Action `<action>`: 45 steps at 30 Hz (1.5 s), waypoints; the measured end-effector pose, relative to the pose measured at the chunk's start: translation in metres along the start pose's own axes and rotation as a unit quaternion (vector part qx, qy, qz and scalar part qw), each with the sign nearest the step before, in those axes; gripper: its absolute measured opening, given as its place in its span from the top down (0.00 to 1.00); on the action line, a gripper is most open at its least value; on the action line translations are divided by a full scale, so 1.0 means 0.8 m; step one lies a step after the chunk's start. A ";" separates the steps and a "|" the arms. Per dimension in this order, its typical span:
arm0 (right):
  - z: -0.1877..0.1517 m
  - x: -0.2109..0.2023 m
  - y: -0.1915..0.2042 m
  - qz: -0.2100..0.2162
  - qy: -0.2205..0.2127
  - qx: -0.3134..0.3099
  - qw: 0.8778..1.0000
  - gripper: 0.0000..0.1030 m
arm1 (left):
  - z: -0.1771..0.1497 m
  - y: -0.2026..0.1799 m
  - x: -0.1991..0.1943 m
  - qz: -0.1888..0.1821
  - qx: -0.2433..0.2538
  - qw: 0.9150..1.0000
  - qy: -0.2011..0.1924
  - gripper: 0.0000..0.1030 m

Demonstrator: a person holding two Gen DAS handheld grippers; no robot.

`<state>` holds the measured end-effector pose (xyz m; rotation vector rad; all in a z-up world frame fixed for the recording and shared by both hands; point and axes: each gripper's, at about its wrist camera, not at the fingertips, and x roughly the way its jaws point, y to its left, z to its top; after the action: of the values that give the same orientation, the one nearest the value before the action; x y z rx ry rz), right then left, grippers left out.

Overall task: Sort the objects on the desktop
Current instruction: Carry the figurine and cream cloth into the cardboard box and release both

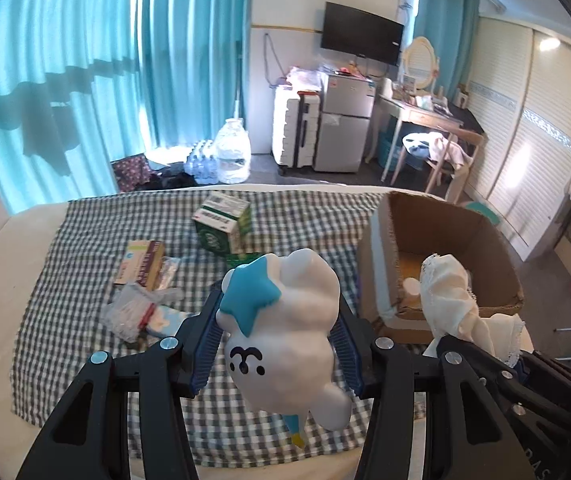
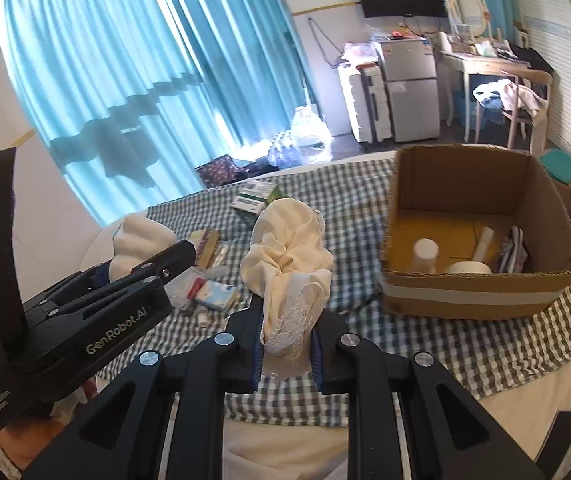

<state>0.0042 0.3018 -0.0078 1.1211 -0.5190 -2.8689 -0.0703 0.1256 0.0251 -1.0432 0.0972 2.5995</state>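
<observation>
Left gripper (image 1: 277, 344) pinches the white figurine (image 1: 285, 332) around its rigid, smooth, probably slippery body; right gripper (image 2: 285, 344) squeezes the soft, light cream cloth (image 2: 291, 264), both above the checked cloth (image 2: 365, 200) near the cardboard box (image 2: 477, 296).

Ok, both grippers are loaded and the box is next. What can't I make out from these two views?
- Cardboard box floor, left wrist view: mostly hidden behind the cream cloth and the near wall.
- Clear packets, right wrist view: partly covered by the left gripper.
- Green carton print: too small to read.
- White toy underside: turned away.
</observation>
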 end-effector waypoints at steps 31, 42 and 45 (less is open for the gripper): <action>0.070 0.059 -0.269 -0.122 0.024 0.110 0.986 0.81 | 0.045 -0.242 0.184 -0.083 0.105 0.988 0.071 0.49; 0.072 0.057 -0.278 -0.167 0.016 0.124 0.978 0.44 | 0.046 -0.235 0.194 -0.048 0.089 0.992 0.080 0.22; 0.069 0.050 -0.273 -0.159 0.013 0.129 0.979 0.44 | 0.049 -0.226 0.183 -0.039 0.087 0.993 0.074 0.15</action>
<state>-0.0396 0.5195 -0.0643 1.3928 -0.7990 -3.1175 -0.1346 0.3447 -0.0353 -1.1496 0.3070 2.3916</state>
